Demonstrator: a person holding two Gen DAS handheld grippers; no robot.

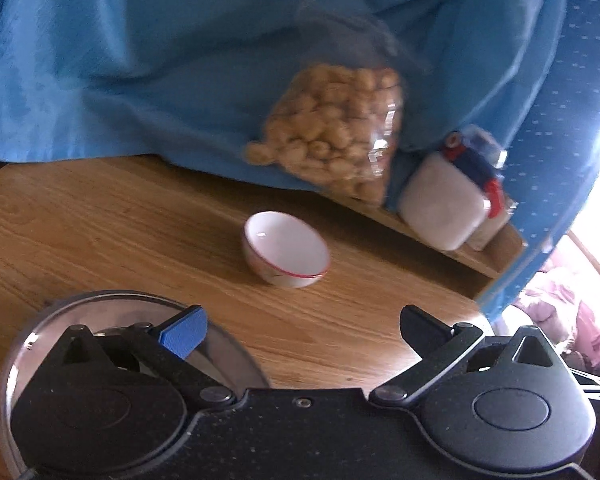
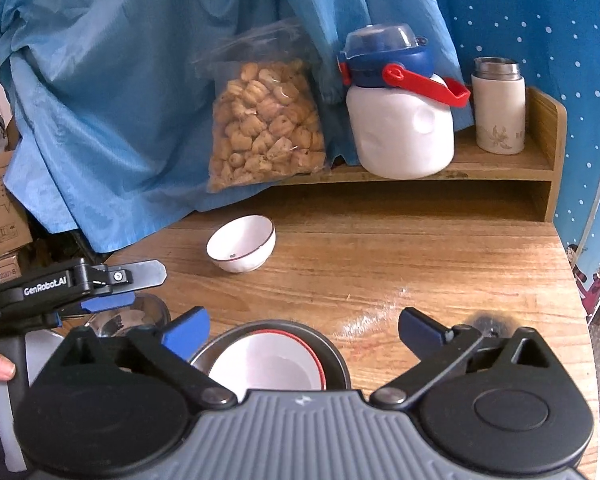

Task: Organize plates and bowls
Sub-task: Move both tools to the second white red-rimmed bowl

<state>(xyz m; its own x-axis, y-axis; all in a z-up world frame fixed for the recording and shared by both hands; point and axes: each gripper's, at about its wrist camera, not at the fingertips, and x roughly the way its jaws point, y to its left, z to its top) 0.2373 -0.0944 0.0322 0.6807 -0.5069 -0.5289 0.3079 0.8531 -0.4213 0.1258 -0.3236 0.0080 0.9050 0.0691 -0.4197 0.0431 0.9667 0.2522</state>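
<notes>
A small white bowl with a red rim (image 1: pixel 286 249) sits alone on the wooden table, ahead of my open, empty left gripper (image 1: pixel 300 330); it also shows in the right wrist view (image 2: pixel 242 245). A clear glass lid or plate (image 1: pixel 224 354) lies under the left gripper's left finger. My right gripper (image 2: pixel 302 330) is open and empty, above a second white red-rimmed bowl (image 2: pixel 266 366) nested in a metal bowl (image 2: pixel 334 350). The left gripper (image 2: pixel 120 290) shows at the left of the right wrist view, above a glass dish (image 2: pixel 152 310).
A wooden shelf (image 2: pixel 500 168) at the table's back holds a bag of snacks (image 2: pixel 266 120), a white jug with blue lid and red handle (image 2: pixel 400 128), and a white thermos (image 2: pixel 498 108). Blue cloth (image 2: pixel 120 80) hangs behind. The table's edge runs at the right (image 2: pixel 576 300).
</notes>
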